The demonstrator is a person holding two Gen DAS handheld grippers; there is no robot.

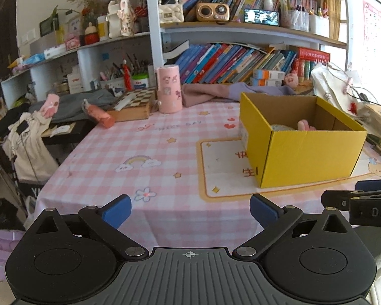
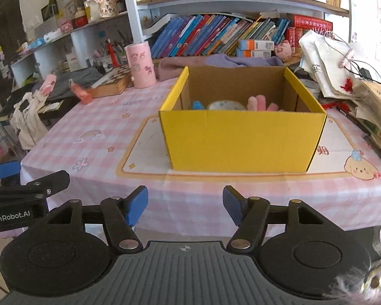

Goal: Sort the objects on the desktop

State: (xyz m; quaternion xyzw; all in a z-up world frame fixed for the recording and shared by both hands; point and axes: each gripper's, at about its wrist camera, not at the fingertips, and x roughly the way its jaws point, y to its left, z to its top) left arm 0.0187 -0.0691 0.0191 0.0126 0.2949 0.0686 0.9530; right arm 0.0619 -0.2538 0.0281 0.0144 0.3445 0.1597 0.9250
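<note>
We've got the left gripper (image 1: 190, 209) spread wide with nothing in it, and the right gripper (image 2: 185, 207) parted and empty too, both hanging over the table's (image 2: 94, 117) near edge. Further back sits the yellow box (image 2: 243, 137), with a pink plush (image 2: 260, 103) and other bits already inside.

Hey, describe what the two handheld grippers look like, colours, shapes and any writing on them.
Both are matte black. The left gripper and right gripper each have two jointed link arms with silver pivot pins, blue pads at the fingertips, two round disc housings, and a grey ribbed centre plate with a crosshair mark. White lettering reads GenRobot.AI on the left gripper's side in the right wrist view. No cables or sleeves are visible.
</note>
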